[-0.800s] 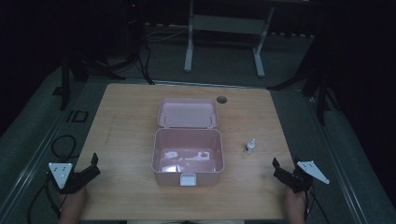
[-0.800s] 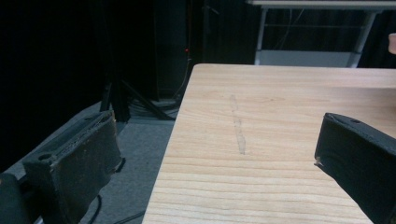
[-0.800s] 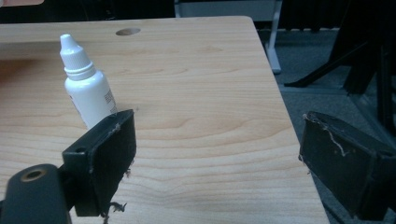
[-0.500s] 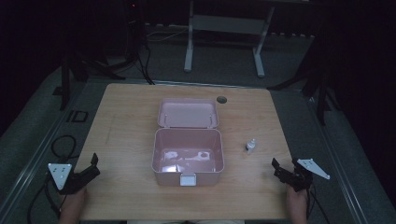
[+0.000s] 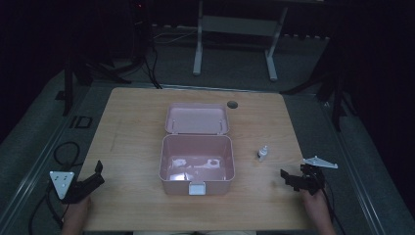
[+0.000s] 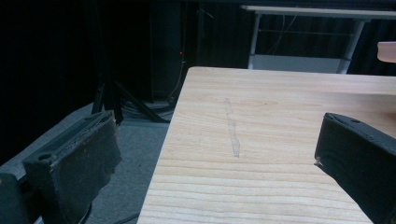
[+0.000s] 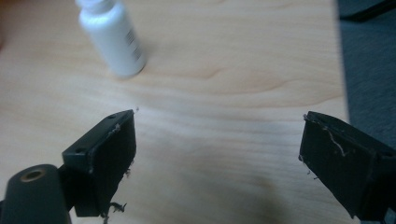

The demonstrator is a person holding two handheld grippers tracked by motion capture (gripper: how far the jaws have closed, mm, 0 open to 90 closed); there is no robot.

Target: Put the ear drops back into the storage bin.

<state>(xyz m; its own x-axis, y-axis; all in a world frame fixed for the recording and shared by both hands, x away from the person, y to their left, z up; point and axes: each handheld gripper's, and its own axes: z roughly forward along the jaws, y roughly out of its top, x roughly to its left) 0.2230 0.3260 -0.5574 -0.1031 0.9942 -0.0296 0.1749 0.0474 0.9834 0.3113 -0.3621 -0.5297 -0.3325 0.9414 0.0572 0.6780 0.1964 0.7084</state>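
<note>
An open pink box (image 5: pixel 169 169) stands mid-table, its lid (image 5: pixel 197 119) laid back behind it. Pale patches show on its floor; I cannot tell what they are. A small white bottle (image 5: pixel 263 153) stands to the right of the box, and in the right gripper view this bottle (image 7: pixel 114 39) sits ahead and to the left of the jaws. My right gripper (image 5: pixel 285 178) (image 7: pixel 219 130) is open and empty, near the table's front right. My left gripper (image 5: pixel 100 172) (image 6: pixel 217 140) is open and empty over the front left edge.
The wooden table (image 5: pixel 132 127) has a round cable hole (image 5: pixel 232 105) at the back. Cables (image 5: pixel 63 152) lie on the floor to the left. A white table frame (image 5: pixel 235 29) stands behind. A corner of the pink box (image 6: pixel 387 50) shows far right.
The right gripper has tipped slightly, its grey plate sitting a little higher in the high view. The left gripper, box and bottle have not moved.
</note>
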